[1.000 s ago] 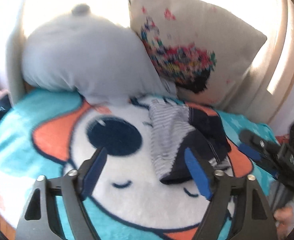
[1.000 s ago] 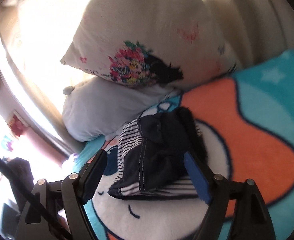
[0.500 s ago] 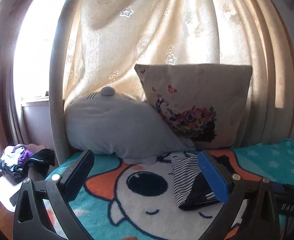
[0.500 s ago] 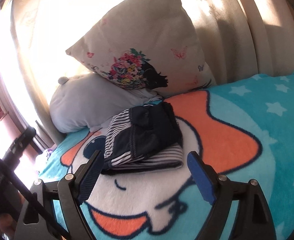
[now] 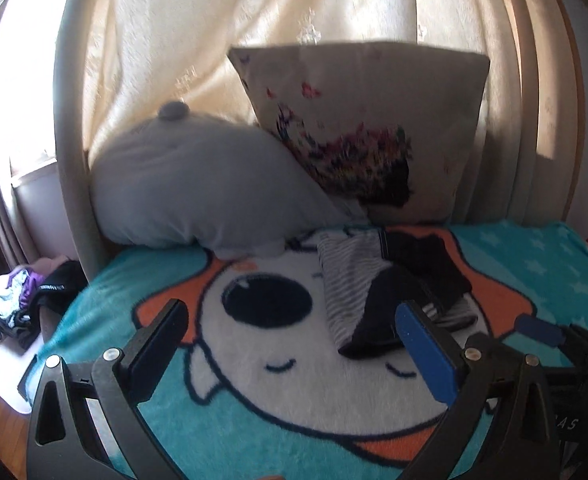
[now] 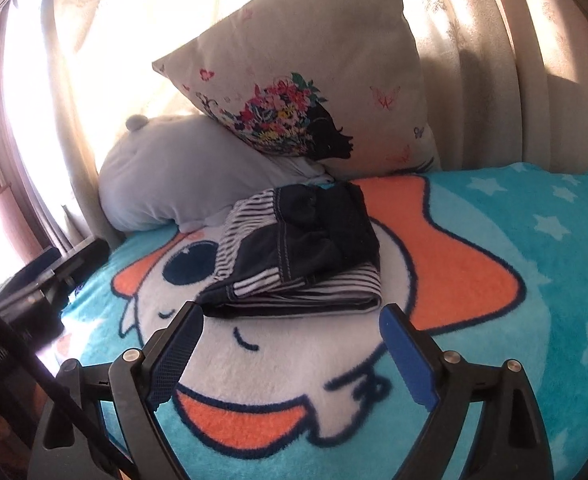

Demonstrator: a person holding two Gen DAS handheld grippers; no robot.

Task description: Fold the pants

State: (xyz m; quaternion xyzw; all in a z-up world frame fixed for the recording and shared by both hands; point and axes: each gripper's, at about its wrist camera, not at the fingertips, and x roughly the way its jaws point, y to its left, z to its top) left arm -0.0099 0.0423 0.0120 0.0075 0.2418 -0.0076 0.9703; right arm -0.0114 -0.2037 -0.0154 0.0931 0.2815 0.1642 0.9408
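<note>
The pants (image 5: 390, 284) are dark navy with a striped lining, folded into a compact bundle on the cartoon blanket (image 5: 254, 364). In the right wrist view the pants (image 6: 294, 252) lie just beyond my fingertips. My left gripper (image 5: 290, 328) is open and empty, held back from the bundle, which sits ahead and to its right. My right gripper (image 6: 290, 324) is open and empty, a short way in front of the bundle's near edge. The right gripper's tip also shows at the right edge of the left wrist view (image 5: 542, 330).
A grey plush pillow (image 5: 198, 192) and a floral cushion (image 5: 358, 132) lean against the curtain (image 5: 214, 40) behind the pants. A heap of clothes (image 5: 26, 304) lies off the bed's left edge. The blanket (image 6: 534, 264) stretches to the right.
Both grippers pulled back from the folded pants over the last second. The left view swung up then dipped a little; the pants stayed put.
</note>
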